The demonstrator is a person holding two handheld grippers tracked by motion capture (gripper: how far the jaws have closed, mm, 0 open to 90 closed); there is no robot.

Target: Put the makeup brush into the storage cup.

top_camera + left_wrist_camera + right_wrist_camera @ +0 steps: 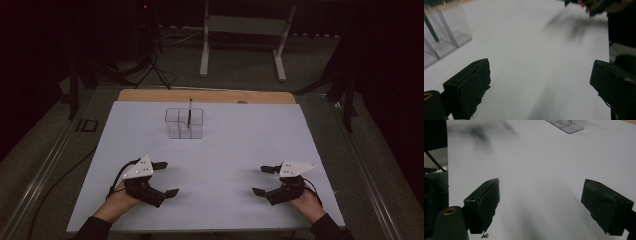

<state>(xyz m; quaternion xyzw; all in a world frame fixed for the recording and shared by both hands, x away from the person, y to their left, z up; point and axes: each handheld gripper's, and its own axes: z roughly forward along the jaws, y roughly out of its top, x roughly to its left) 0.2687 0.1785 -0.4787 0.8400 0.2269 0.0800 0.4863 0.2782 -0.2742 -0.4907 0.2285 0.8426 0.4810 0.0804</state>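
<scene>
While both grippers sit wide open and empty, the upright pen (189, 113) in the clear organizer (184, 123) lies ahead — left gripper (166, 178) nearer than right gripper (262, 180).

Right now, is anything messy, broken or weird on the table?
Nothing stands out. The clear box stands upright on the white table with a dark pen in it. Both grippers rest open, holding nothing.

The high view looks forward and down over the whole worktop (225, 150). Each gripper view sits low and close above it, both facing inward and sharing the clear box (184, 123).
</scene>
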